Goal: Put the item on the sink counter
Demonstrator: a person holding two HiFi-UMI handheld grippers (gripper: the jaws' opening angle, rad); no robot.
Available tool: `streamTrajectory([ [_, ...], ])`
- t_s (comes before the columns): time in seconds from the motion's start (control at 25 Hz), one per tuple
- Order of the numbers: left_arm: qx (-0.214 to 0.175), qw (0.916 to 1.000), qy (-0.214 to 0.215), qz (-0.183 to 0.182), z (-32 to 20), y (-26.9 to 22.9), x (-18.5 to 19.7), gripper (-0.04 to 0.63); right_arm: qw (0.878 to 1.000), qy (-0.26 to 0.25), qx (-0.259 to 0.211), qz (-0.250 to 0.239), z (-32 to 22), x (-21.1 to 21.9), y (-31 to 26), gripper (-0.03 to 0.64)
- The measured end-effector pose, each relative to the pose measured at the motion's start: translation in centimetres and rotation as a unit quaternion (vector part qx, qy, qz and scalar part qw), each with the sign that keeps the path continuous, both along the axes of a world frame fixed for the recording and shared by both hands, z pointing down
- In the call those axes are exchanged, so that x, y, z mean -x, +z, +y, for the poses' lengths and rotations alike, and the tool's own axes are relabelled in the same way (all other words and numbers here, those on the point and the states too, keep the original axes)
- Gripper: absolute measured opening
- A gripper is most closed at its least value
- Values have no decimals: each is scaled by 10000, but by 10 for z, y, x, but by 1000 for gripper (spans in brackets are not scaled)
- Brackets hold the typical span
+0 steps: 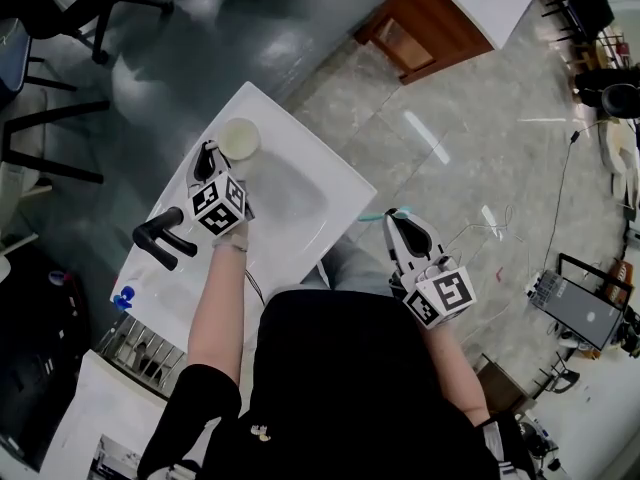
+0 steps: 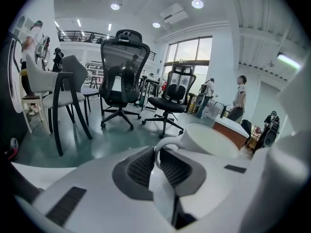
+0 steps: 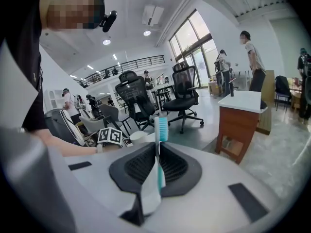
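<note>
A white cup stands at the far end of the white sink counter, beside the basin. My left gripper is shut on the cup's handle; in the left gripper view the thin handle runs between the dark pads of that gripper, with the cup just beyond. My right gripper hangs off the counter's right side, shut on a teal and white toothbrush that stands upright between the jaws of the right gripper. Its teal end pokes towards the counter.
A black faucet sits on the counter's near left, with a small blue item and a metal rack beyond the edge. A wooden cabinet stands across the floor. Office chairs fill the room behind.
</note>
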State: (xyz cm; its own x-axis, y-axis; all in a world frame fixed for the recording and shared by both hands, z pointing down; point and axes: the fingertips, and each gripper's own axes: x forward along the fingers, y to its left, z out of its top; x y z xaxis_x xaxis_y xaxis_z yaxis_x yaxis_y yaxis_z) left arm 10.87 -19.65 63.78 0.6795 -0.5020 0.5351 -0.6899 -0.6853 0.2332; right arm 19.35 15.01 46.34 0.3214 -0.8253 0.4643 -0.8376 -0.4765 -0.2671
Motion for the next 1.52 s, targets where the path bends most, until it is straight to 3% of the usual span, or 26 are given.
streamTrajectory([
  [0.4, -72, 10000, 58, 6, 1, -1, 2, 55, 10000, 18, -33, 45, 3, 0, -5, 46],
  [0.92, 92, 9998, 98, 130, 20, -9, 24, 95, 9991, -319, -235, 130, -8, 3, -12, 46],
  [1.12, 299, 9987, 135, 383, 49, -32, 43, 94, 9970, -649, -396, 103, -30, 1, -19, 46],
  [1.28, 119, 9968, 431, 665, 78, -69, 55, 44, 9928, -1045, -576, 124, -52, 0, -27, 46],
  [1.52, -283, 9941, 629, 832, 97, -117, 82, 26, 9833, -1652, -749, 119, -90, -2, -31, 46],
])
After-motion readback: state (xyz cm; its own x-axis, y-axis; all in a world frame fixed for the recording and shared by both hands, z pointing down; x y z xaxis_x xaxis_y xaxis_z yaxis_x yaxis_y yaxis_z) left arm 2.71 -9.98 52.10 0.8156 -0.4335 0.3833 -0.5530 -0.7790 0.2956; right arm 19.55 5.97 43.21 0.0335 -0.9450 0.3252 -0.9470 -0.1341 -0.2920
